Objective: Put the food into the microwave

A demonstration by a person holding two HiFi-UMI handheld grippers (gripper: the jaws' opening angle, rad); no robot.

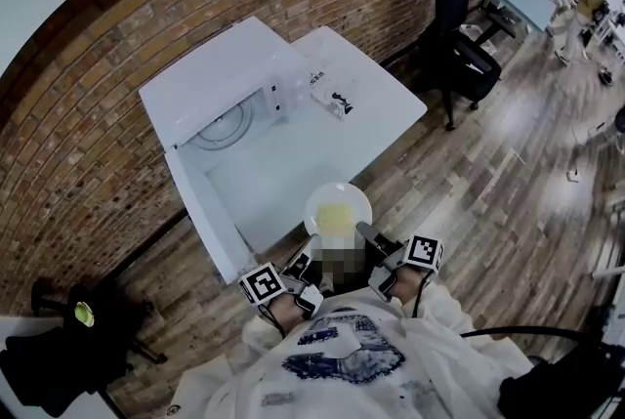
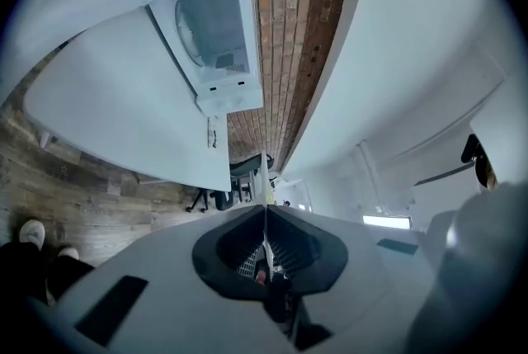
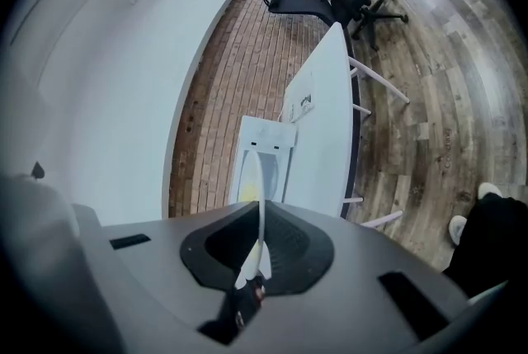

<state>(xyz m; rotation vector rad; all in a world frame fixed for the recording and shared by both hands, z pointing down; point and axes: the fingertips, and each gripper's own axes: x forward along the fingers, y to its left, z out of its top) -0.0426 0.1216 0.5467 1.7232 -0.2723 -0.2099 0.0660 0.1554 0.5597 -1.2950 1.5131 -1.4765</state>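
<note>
White plate of food held before an open microwave

Seen from above, a person stands at the near edge of a white table (image 1: 376, 90) set against a brick wall (image 1: 88, 95). The left gripper (image 1: 307, 263) and the right gripper (image 1: 373, 241) each hold the near rim of a round white plate (image 1: 338, 197), one on either side. In each gripper view the jaws are pressed together on the plate's thin white edge, with nothing else between them. Pale yellow food (image 1: 337, 215) lies in the middle of the plate.

The plate sits low over the near part of the table, well apart from the microwave (image 1: 220, 80) at the far left corner. The microwave's door (image 1: 205, 212) is swung wide open toward the person, and the round turntable (image 1: 227, 126) inside is bare. A small printed packet (image 1: 332, 97) lies on the table beside the microwave.

Judging by this, the door is dealt with and the plate is gripped; carrying it across, setting it on the turntable and letting go are not yet done
</note>
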